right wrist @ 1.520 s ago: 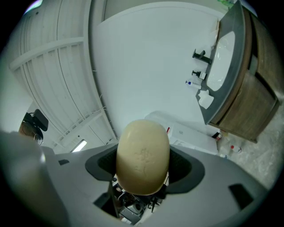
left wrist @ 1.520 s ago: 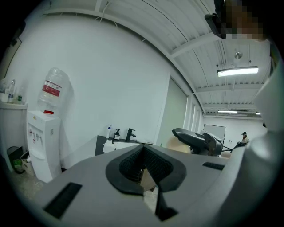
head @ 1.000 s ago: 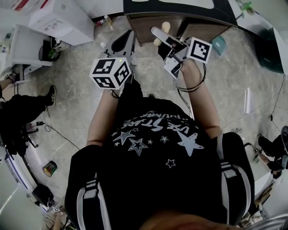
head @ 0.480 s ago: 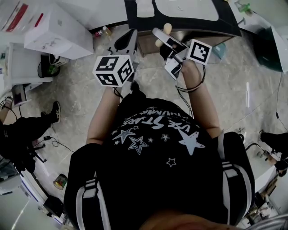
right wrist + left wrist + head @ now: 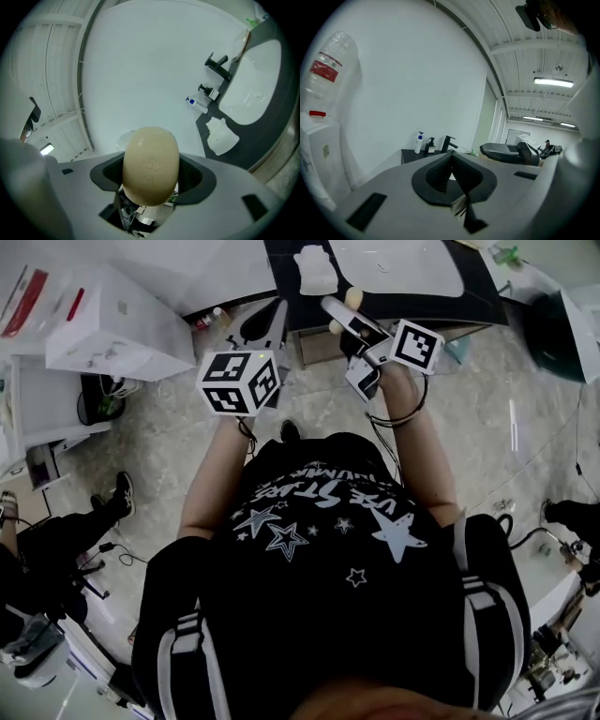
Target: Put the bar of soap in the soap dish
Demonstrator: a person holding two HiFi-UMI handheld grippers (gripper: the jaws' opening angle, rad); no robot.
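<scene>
The bar of soap (image 5: 151,154), pale cream and oval, stands on end between the pads of the right claw (image 5: 152,180), which is closed firmly on its lower half and holds it in the air. In the head view it shows at the upper middle of the frame, short of the dark tabletop (image 5: 286,298). On that tabletop, further up the frame, sits the white soap dish (image 5: 316,270), just beside the white basin (image 5: 394,263). In the right gripper view the dish (image 5: 221,136) lies at the right, well apart from the soap. The left claw (image 5: 451,168) has its pads pressed together on nothing. The step in hand looks like the carry. The next move calls for reaching forward, lowering the bar into the dish, then opening.
</scene>
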